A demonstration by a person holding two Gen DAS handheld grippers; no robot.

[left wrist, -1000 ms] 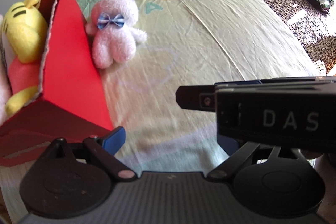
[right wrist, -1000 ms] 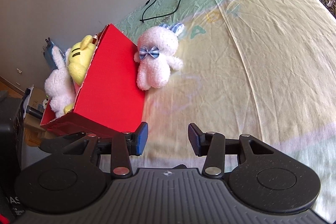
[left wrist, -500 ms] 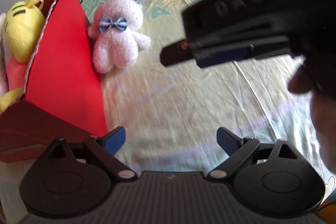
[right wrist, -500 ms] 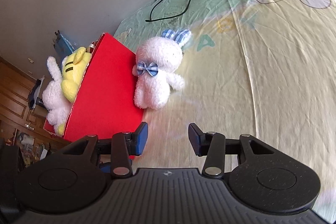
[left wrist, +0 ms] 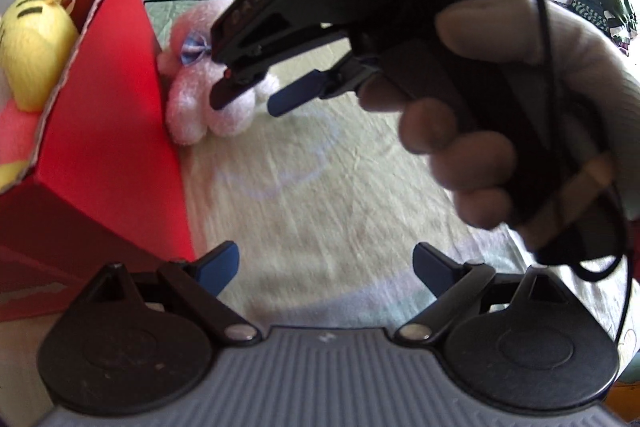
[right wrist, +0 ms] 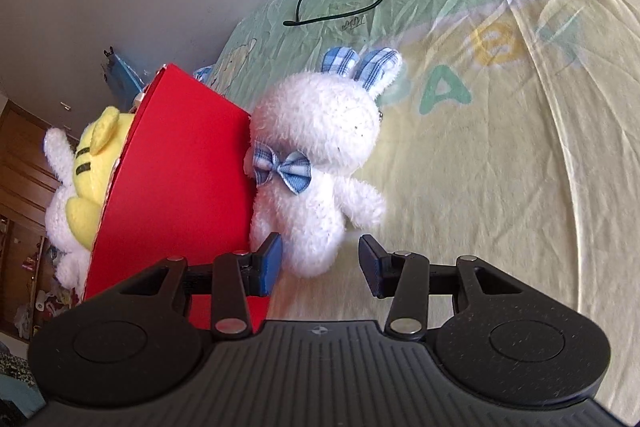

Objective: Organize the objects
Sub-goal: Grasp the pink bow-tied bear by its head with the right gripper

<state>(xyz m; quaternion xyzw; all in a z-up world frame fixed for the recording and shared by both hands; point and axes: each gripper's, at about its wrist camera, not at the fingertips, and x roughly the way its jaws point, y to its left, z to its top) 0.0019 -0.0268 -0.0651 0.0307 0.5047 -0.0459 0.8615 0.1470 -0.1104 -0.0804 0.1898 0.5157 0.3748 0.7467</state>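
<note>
Your right hand-held gripper (right wrist: 320,263) is spread wide, just short of the white bunny (right wrist: 320,163), which lies on the bed (right wrist: 500,167) touching the red box (right wrist: 176,179). Your left hand-held gripper (left wrist: 326,267) also gapes wide, empty, beside the red box. A yellow plush (right wrist: 94,163) sits inside it.

The right gripper (right wrist: 320,263) points at the white bunny (right wrist: 320,163), fingers (right wrist: 270,263) spread either side of its legs without touching. The left gripper (left wrist: 326,265) hangs wide apart near the bunny, holding nothing. A right hand (left wrist: 500,115) grips the handle.
</note>
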